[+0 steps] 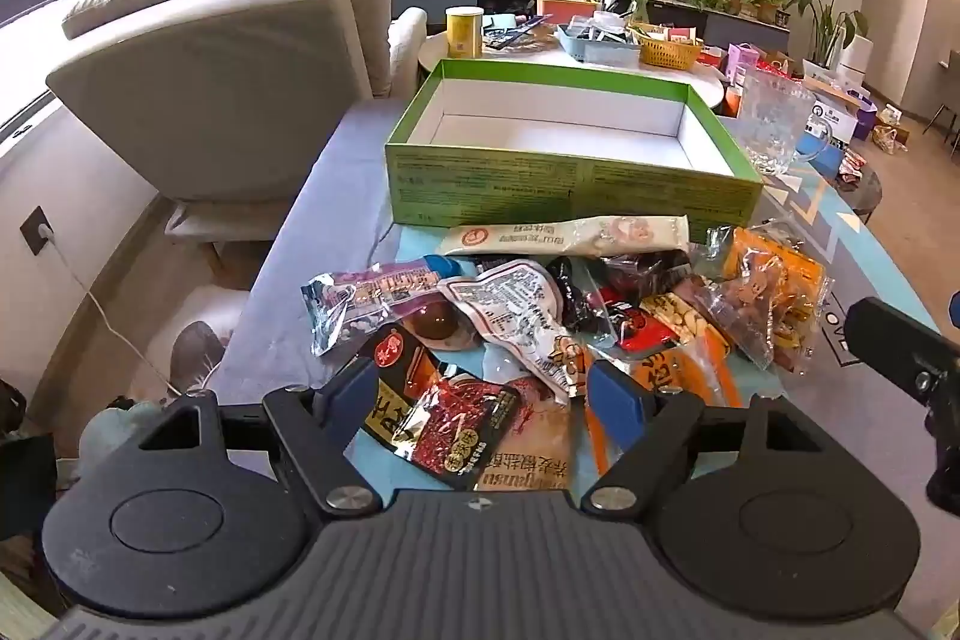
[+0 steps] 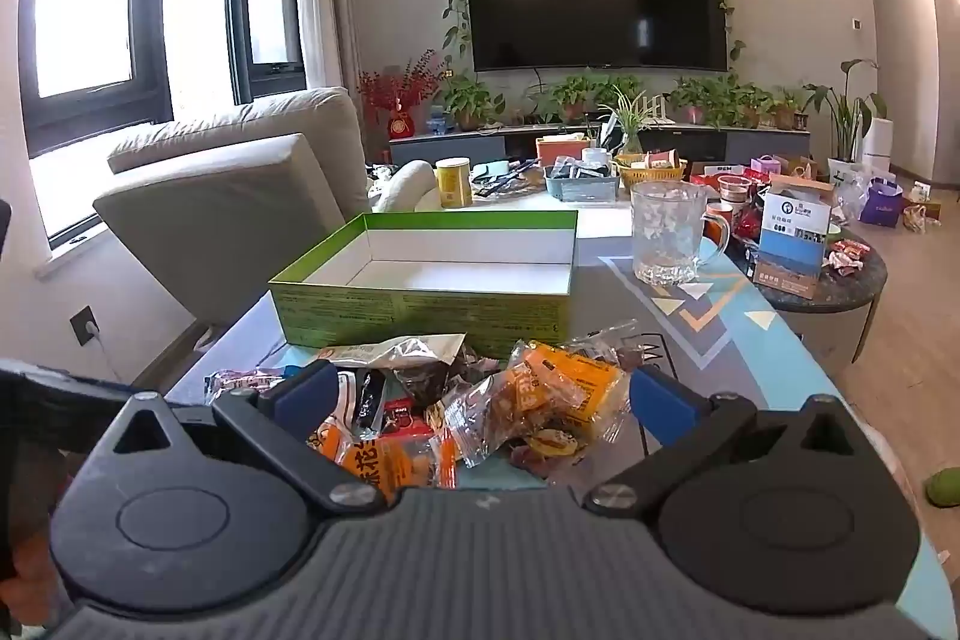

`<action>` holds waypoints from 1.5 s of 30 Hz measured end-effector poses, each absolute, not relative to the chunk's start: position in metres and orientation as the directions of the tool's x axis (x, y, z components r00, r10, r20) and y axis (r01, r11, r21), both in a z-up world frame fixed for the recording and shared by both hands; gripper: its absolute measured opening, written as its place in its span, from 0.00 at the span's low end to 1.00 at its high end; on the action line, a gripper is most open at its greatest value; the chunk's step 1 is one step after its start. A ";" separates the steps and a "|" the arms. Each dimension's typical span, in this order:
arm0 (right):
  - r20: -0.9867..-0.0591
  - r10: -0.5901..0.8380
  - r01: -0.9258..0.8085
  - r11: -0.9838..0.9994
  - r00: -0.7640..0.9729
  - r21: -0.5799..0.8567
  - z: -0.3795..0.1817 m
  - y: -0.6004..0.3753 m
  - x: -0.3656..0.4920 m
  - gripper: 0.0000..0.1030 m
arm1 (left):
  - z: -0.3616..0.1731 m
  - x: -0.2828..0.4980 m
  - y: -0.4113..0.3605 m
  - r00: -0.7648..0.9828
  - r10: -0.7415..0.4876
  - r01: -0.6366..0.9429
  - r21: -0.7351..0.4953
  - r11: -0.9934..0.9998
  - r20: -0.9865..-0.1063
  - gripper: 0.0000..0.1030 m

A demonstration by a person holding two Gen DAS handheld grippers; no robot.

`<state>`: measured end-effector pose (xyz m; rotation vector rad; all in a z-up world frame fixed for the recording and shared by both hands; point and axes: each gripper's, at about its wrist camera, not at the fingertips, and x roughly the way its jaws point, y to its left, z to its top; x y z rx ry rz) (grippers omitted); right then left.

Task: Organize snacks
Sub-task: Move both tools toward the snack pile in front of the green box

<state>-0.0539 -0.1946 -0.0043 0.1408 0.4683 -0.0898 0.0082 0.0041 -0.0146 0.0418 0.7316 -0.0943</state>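
A heap of snack packets point(image 1: 564, 316) lies on the table in front of an empty green box with a white inside point(image 1: 564, 130). My left gripper point(image 1: 483, 391) is open, its blue pads over the near packets, a red and black packet point(image 1: 450, 424) between them. My right gripper point(image 2: 480, 394) is open over the right side of the heap point(image 2: 480, 400), around an orange packet point(image 2: 558, 388). The box point(image 2: 420, 280) stands just behind. Neither gripper holds anything. The right gripper's body shows at the left wrist view's right edge point(image 1: 906, 358).
A clear glass mug point(image 2: 666, 232) stands right of the box. A small carton point(image 2: 792, 238) sits on a round side table further right. A beige sofa point(image 1: 228, 58) is to the left. A cluttered white table with a yellow tin point(image 1: 463, 31) and baskets lies behind.
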 end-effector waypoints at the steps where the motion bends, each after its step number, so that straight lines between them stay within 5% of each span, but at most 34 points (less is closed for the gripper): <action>1: -0.460 -0.052 0.119 0.986 0.887 0.119 -0.007 -0.197 -0.051 0.49 | -0.015 0.009 0.005 0.744 -0.067 0.095 0.006 0.996 -0.664 0.73; 45: -0.474 -0.044 0.144 0.974 0.880 0.177 -0.022 -0.206 -0.057 0.49 | -0.010 0.021 0.011 0.708 -0.099 0.135 -0.004 0.991 -0.699 0.72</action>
